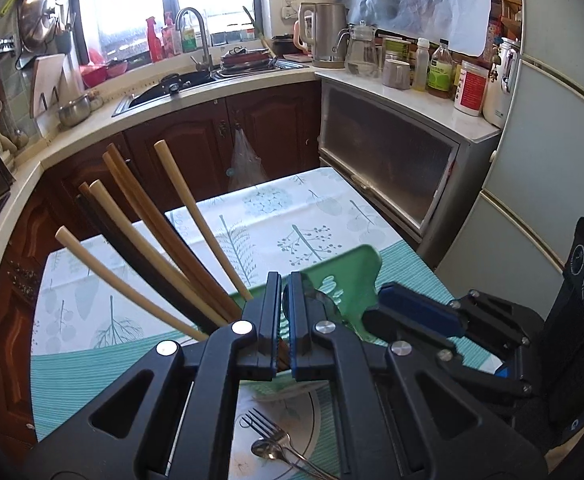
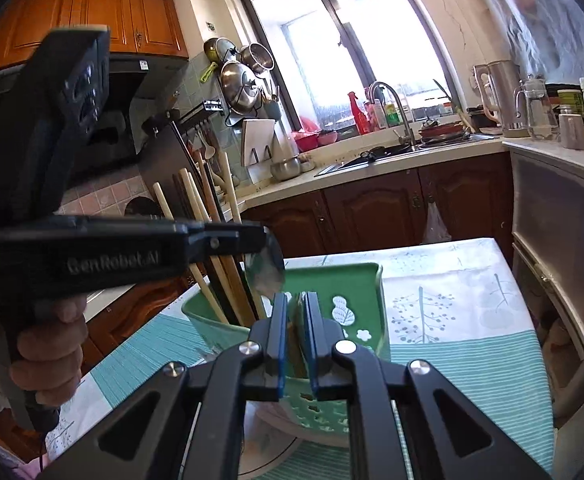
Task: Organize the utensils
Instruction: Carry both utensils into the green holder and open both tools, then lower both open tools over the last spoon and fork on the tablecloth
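Left gripper (image 1: 285, 292): clamped on spoon (image 2: 268, 266), bowl down, directly above green holder (image 2: 344, 280); chopsticks (image 1: 180, 216) stand leftward. Right gripper (image 2: 296, 305): slightly parted, alongside.

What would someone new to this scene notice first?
Probably the green utensil holder on the leaf-print tablecloth, with wooden chopsticks fanning up from its left side. Right above it, the left gripper holds a metal spoon, bowl downward. Nearer the camera, a fork lies on a plate.
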The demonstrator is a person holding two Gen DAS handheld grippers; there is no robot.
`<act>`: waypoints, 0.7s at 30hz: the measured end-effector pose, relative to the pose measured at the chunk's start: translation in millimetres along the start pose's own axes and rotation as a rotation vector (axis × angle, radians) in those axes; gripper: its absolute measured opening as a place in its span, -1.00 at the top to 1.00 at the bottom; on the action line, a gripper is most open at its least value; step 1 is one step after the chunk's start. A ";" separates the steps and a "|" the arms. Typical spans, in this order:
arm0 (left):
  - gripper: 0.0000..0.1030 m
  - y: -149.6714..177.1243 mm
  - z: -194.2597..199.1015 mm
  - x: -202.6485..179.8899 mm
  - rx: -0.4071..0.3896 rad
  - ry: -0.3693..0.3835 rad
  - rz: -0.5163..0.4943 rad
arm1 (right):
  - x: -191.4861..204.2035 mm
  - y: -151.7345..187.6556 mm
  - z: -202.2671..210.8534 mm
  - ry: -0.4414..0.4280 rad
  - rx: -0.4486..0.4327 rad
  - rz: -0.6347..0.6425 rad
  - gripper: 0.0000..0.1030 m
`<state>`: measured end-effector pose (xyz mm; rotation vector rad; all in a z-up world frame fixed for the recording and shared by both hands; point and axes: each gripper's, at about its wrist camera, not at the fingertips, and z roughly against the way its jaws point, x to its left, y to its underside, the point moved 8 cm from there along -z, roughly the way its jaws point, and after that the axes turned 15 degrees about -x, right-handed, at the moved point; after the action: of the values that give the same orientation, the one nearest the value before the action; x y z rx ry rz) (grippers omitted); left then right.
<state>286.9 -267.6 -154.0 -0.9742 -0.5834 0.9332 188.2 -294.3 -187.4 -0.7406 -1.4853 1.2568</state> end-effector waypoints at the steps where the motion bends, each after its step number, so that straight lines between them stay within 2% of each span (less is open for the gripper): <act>1: 0.98 -0.3 3.3 1.5 0.001 0.004 0.011 | 1.2 -1.9 3.4 0.002 -0.006 -0.003 0.73; 8: 0.98 -4.6 33.5 12.3 0.011 0.043 0.069 | -6.1 -12.4 27.7 0.052 -0.030 -0.070 0.67; 14: 0.95 -0.2 72.8 21.1 0.017 0.047 0.101 | -7.7 -6.5 39.4 0.072 0.001 -0.128 0.67; 16: 0.85 6.4 89.0 25.5 0.020 0.040 0.107 | -3.6 -2.8 41.8 0.079 0.027 -0.131 0.67; 18: 0.40 16.0 105.3 30.9 0.023 0.030 0.115 | 1.3 1.7 42.8 0.078 0.057 -0.135 0.67; 20: 0.11 28.9 119.5 37.2 0.025 -0.004 0.119 | 6.3 7.9 44.2 0.075 0.097 -0.142 0.67; 21: 0.10 36.9 125.5 39.7 0.030 -0.020 0.120 | 9.6 12.3 44.6 0.074 0.123 -0.145 0.67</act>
<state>195.0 -169.9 -127.9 -0.9827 -0.5307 1.0564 141.5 -297.1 -193.8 -0.5815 -1.3643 1.1864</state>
